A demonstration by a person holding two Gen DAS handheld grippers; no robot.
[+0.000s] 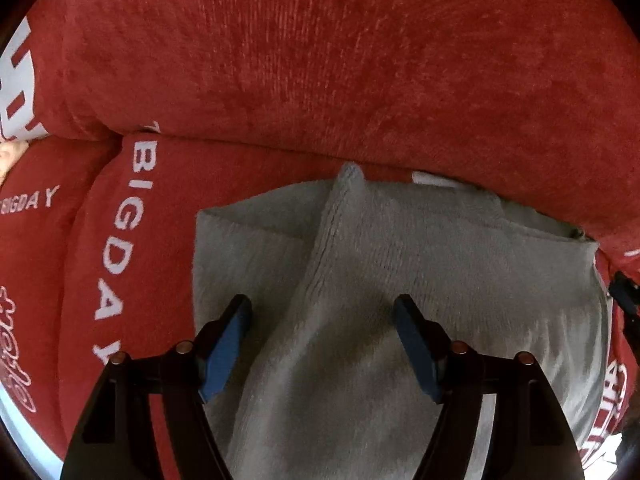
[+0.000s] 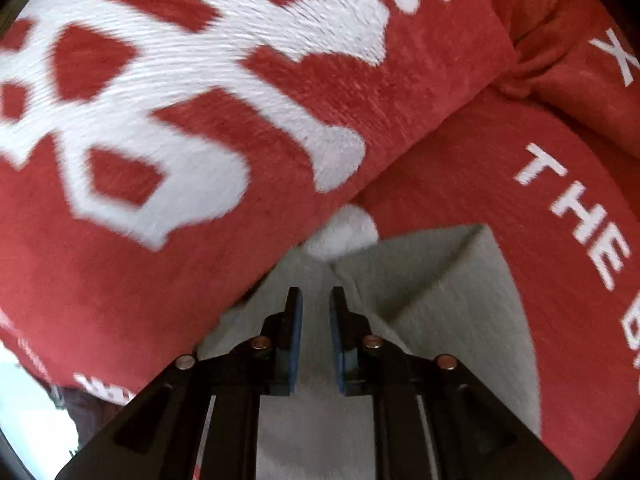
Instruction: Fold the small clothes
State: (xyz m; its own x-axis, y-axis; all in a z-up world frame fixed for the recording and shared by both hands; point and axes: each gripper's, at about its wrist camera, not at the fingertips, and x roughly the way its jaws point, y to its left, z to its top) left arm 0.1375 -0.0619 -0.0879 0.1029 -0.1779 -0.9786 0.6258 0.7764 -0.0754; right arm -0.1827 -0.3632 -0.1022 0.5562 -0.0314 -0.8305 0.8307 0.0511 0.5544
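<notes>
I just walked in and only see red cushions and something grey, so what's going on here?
A person with tongs in each hand is folding a small grey fleece garment that lies on red plush cushions with white lettering. The left tongs hover open above the cloth, one pad on each side of a raised fold, gripping nothing. The right tongs are nearly closed over the garment's edge near the cushion; whether they pinch any cloth is unclear. The garment is partly folded, one flap lying diagonally.
</notes>
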